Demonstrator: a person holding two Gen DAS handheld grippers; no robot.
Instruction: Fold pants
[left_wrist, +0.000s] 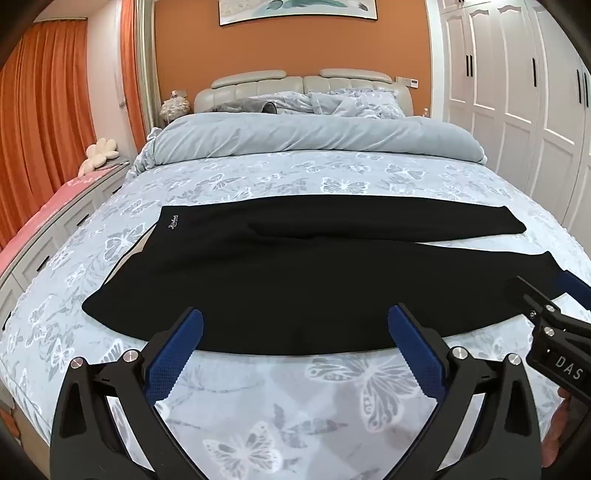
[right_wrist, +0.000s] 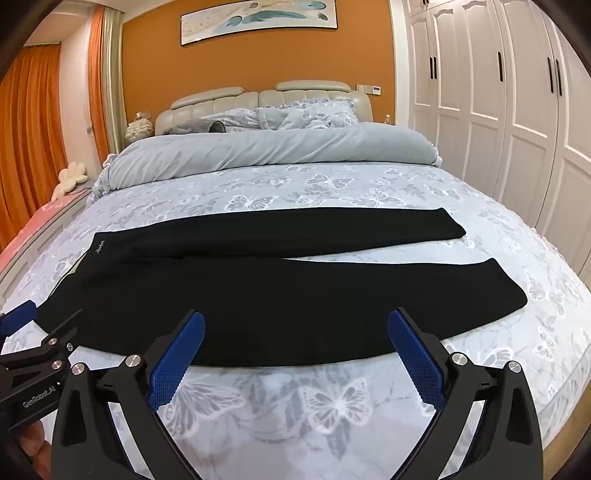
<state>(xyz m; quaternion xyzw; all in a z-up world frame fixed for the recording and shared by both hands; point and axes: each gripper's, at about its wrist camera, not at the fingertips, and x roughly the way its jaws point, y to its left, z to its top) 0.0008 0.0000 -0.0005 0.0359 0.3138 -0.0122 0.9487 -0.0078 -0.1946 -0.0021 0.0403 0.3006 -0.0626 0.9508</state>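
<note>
Pants (left_wrist: 280, 273), black and smooth, lie flat on a butterfly-print bed (left_wrist: 332, 398), legs toward 3 o'clock; both grippers' jaws gape wide, empty.

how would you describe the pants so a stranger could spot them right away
Start at the big bed with the pale butterfly-print cover. Across its near end lie the black pants, spread flat with the waist at the left and both legs running right. They are the only dark thing on the light bedding.

A home bedroom: made bed (left_wrist: 280, 177), white wardrobe (left_wrist: 517, 92), orange curtains (left_wrist: 40, 103).
</note>
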